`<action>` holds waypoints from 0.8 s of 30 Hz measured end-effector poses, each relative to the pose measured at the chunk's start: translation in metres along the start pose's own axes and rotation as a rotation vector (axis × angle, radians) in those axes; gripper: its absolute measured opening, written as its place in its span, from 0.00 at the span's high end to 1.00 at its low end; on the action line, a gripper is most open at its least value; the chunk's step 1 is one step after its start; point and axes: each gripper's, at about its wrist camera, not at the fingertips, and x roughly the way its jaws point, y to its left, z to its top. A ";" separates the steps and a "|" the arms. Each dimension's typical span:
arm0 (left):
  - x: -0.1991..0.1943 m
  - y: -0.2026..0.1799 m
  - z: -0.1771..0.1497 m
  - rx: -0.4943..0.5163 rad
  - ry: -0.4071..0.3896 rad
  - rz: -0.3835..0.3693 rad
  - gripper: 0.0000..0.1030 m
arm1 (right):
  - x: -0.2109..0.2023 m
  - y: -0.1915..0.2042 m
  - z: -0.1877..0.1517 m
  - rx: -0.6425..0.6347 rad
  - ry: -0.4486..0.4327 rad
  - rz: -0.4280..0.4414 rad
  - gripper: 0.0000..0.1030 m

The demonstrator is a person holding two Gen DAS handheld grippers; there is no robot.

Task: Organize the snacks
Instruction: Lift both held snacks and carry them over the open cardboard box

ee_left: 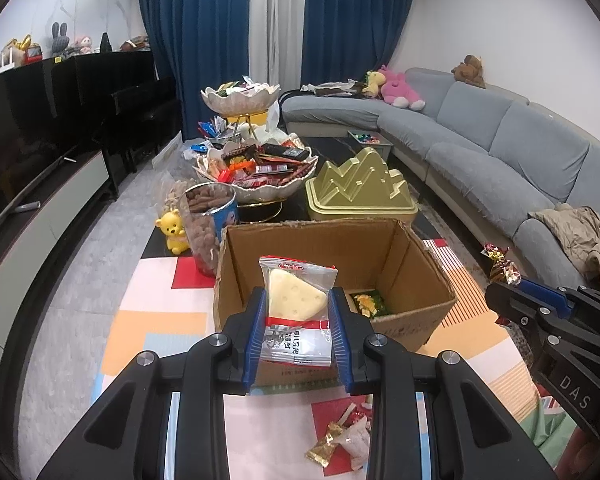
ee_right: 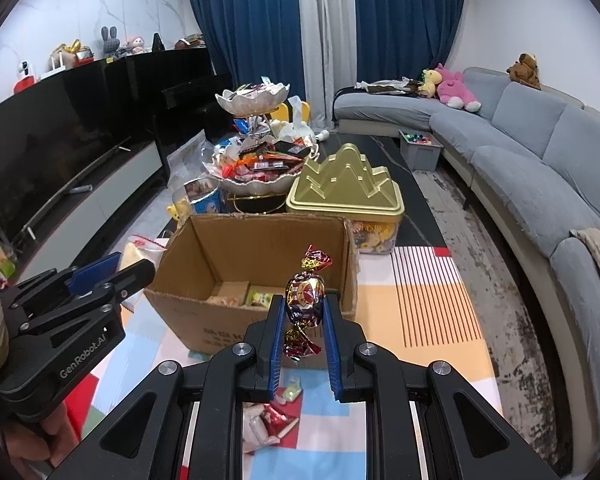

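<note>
Left wrist view showed the left gripper (ee_left: 298, 320) pinching a cheese-wedge snack packet (ee_left: 296, 304) just before the cardboard box (ee_left: 432, 320), which already held a few packets. Right gripper (ee_right: 303, 316) clamped a foil-wrapped candy (ee_right: 305, 294) near the box's front edge. Several wrappers (ee_left: 340, 436) lay on the mat below, so the sorting seemed partly done.

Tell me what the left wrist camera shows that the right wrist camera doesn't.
Only the left wrist view shows the cheese-shaped snack packet clamped in the left gripper and the jar of brown snacks clearly. Only the right wrist view shows the foil candy gripped in the right gripper up close. Both show the cardboard box, gold tin and tiered snack bowls.
</note>
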 end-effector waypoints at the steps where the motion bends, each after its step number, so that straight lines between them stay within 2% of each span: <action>1: 0.002 0.000 0.002 0.000 0.000 0.000 0.70 | 0.002 0.000 0.002 -0.001 0.001 0.000 0.81; 24: 0.052 0.017 0.022 -0.023 0.027 0.015 0.70 | 0.051 0.005 0.033 -0.007 0.017 0.009 0.81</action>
